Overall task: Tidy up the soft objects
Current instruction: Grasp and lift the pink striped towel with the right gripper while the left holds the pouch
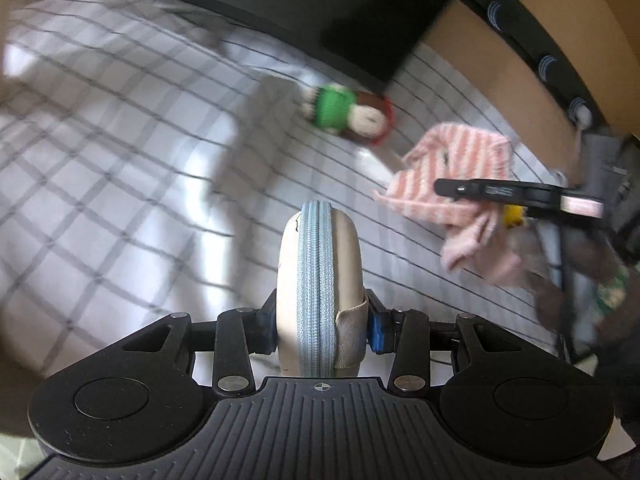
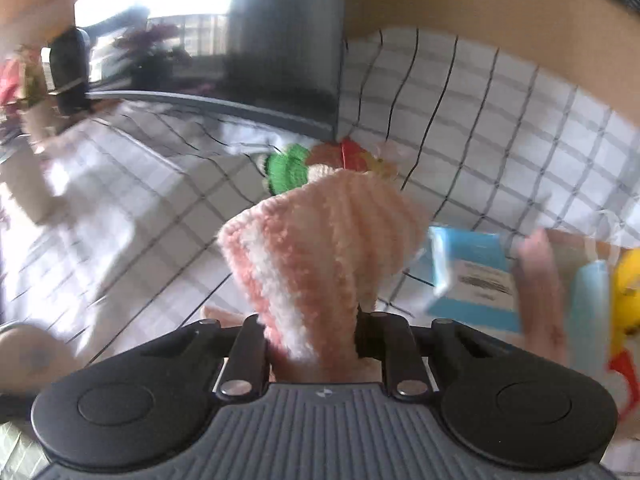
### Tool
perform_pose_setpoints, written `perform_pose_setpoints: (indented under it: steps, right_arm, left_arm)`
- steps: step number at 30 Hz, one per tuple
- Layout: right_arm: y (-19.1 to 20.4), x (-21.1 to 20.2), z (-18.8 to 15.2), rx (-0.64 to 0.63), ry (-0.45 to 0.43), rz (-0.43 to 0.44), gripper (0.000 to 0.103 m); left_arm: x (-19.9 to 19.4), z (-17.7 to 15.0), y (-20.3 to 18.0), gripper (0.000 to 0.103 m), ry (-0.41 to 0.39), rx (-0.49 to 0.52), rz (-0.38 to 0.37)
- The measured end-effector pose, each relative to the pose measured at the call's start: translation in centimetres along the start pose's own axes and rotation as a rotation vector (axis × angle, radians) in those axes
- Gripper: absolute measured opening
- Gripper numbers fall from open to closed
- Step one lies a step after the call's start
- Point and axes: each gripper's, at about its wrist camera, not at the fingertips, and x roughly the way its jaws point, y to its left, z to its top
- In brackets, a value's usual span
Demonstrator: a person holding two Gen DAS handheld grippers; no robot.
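Observation:
My left gripper point(image 1: 320, 328) is shut on a beige pouch point(image 1: 320, 280) with a light blue zipper, standing on edge between the jaws. My right gripper point(image 2: 316, 340) is shut on a fluffy pink-and-white striped cloth point(image 2: 320, 248), which bunches up from between the jaws. The left wrist view shows that same striped cloth point(image 1: 452, 172) at the right, with the black right gripper point(image 1: 440, 189) over it. A knitted doll in a green top point(image 1: 340, 110) lies on the checked sheet beyond, and the right wrist view has the doll point(image 2: 288, 168) just past the cloth.
A white sheet with dark grid lines point(image 1: 120, 140) covers the surface. A black box point(image 1: 340, 12) and a tan headboard point(image 1: 500, 52) stand at the far side. A blue-and-white packet point(image 2: 472, 276) and a yellow toy point(image 2: 626, 292) lie at the right.

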Motion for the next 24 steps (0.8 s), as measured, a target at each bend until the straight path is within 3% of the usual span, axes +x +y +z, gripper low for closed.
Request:
perform_pose_setpoints:
  steps: [3,8,10,12,14,19,22,24]
  right_arm:
    - [-0.9,-4.7,-1.6,0.022,-0.005,-0.008,0.018]
    - [-3.7,-8.1,-6.6,0.038,0.102,-0.125,0.023]
    - [-5.6,-9.1,-8.4,0.105,0.109,-0.111,0.042]
    - [-7.2,-10.0,-9.9,0.176,0.086,-0.12,0.052]
    - [-8.2,-10.5,-11.2,0.197,0.077,-0.145,0.06]
    - [-8.6,-10.5,-12.8,0.108,0.084,-0.262,0.066]
    - [-8.2,-11.3,-13.9,0.106,0.04,-0.194,0.083]
    - [-7.0,-10.5,-14.3,0.065,0.023,-0.164,0.084]
  left_arm:
    - [1.6,0.3,-1.8,0.044,0.038,0.043,-0.061]
    - [5.2,0.2,-6.3,0.044,0.123,0.112,-0.157]
    - [6.1,-0.1,-8.3,0.044,0.146,0.137,-0.198]
    - [7.1,-0.3,-10.2,0.044,0.162,0.166,-0.241]
    - [7.9,-0.7,-11.8,0.044,0.187,0.183,-0.235]
    - [8.0,-1.6,-13.6,0.044,0.198,0.198,-0.206]
    - [8.5,-1.3,-13.5,0.044,0.2,0.166,-0.145]
    - [8.6,-1.2,-13.3,0.044,0.201,0.151,-0.125]
